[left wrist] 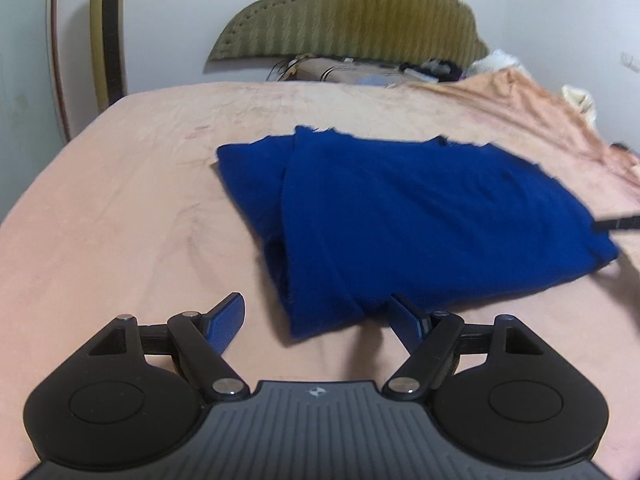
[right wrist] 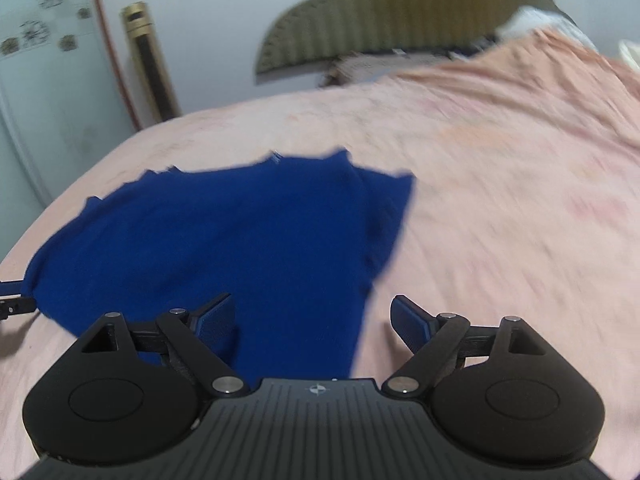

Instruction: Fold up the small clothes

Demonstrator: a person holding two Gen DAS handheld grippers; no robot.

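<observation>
A blue garment [left wrist: 400,216] lies partly folded on the bed [left wrist: 140,200], which is covered in a peach-pink sheet. It sits in the middle of the bed, well away from the head end, where an olive padded headboard [left wrist: 352,12] stands against the wall. One side panel of the garment is turned in over the body, leaving a long lengthwise crease.

The left claw [left wrist: 316,316] is held low and roughly level over the near part of the bed, pointing toward the headboard. Its blue-padded fingers [left wrist: 226,320] are spread wide and hold nothing. The near corner of the garment lies between them, with the right-side finger just at the cloth's edge; whether it touches cannot be told.

The right claw [right wrist: 312,316] is also low, tilted slightly so the bed slants in its view, and faces the same way. Its jaws stand wide apart and empty. Its left-side finger hangs over the blue cloth while the other is over bare sheet, so the garment's [right wrist: 224,240] right edge runs between them.

A gold-coloured upright unit [left wrist: 106,32] stands on the floor beside the bed's far left corner.
</observation>
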